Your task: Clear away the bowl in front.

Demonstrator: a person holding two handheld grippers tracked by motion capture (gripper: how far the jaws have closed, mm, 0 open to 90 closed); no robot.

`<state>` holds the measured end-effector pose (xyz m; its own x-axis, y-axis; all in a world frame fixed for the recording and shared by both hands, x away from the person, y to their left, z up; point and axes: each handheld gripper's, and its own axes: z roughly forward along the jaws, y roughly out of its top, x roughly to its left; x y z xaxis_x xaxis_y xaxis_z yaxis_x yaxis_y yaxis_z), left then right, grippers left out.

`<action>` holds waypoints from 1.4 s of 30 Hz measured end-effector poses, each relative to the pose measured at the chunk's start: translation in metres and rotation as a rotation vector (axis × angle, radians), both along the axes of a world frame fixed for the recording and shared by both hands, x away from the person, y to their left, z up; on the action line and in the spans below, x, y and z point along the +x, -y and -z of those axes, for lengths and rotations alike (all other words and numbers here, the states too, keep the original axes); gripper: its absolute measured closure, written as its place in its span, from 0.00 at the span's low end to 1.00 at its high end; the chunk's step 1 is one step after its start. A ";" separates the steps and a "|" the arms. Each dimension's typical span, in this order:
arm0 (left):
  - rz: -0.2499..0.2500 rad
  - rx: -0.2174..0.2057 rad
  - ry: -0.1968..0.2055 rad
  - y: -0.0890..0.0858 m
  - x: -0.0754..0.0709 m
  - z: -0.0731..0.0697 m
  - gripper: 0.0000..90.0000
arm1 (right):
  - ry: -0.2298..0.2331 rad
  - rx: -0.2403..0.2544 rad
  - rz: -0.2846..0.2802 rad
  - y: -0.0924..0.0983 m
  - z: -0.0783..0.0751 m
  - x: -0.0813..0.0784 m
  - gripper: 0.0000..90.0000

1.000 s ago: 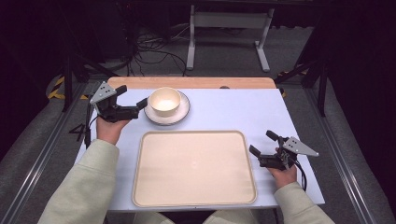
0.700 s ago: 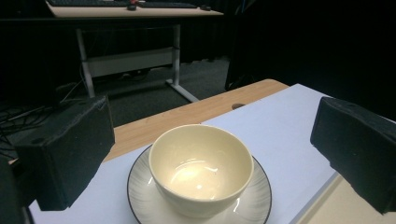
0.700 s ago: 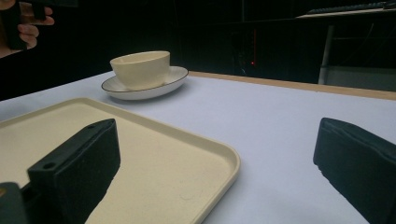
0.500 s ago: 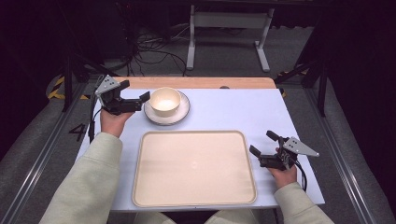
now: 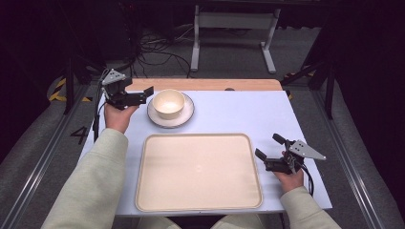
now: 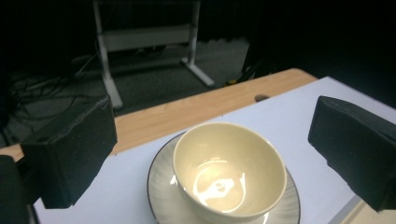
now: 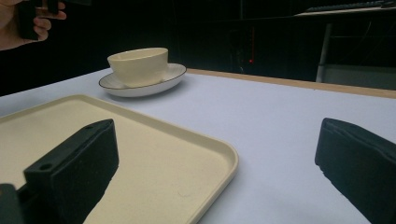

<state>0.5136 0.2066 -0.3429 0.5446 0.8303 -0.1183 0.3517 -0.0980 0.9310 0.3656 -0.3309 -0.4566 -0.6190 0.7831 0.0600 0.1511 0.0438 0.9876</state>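
A cream bowl stands empty on a white saucer with a dark rim, at the table's far left. My left gripper is held open just left of the bowl and above it, jaws wide apart and pointing at it. A large cream tray lies empty at the table's near middle. My right gripper rests open by the tray's right edge, nothing between its jaws.
The table has a white top with a wooden strip along its far edge. Beyond it are a dark floor with cables and a metal stand. Bare white surface lies right of the saucer.
My left gripper has risen and moved toward the far side, from beside the saucer to a higher spot left of the bowl. The right gripper has stayed put.
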 end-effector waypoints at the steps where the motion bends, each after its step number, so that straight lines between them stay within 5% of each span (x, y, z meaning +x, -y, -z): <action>1: -0.006 0.010 -0.006 0.001 0.002 -0.001 0.04 | 0.001 0.001 0.001 0.000 0.000 0.000 0.00; 12: -0.048 0.098 -0.185 0.011 0.024 0.000 0.11 | 0.000 0.006 0.012 0.001 0.000 0.000 0.00; 17: -0.047 0.092 -0.262 0.012 0.032 0.003 0.14 | -0.001 0.010 0.015 0.001 0.000 0.000 0.00; 18: -0.045 0.063 -0.302 0.011 0.037 0.006 0.14 | -0.001 0.012 0.016 0.002 0.000 0.000 0.00; 20: -0.050 0.072 -0.343 0.012 0.041 0.008 0.14 | -0.001 0.013 0.016 0.002 0.000 0.000 0.00; 37: -0.065 0.072 -0.477 0.024 0.059 0.026 0.19 | -0.009 0.032 0.009 0.002 0.000 0.000 0.00; 42: -0.080 0.102 -0.496 0.029 0.064 0.033 0.24 | -0.012 0.035 0.005 0.002 0.000 0.000 0.00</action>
<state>0.5772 0.1780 -0.3759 0.3778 0.8879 -0.2625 0.7586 -0.1343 0.6376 0.3660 -0.3334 -0.4568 -0.6142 0.7835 0.0946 0.1627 0.0083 0.9866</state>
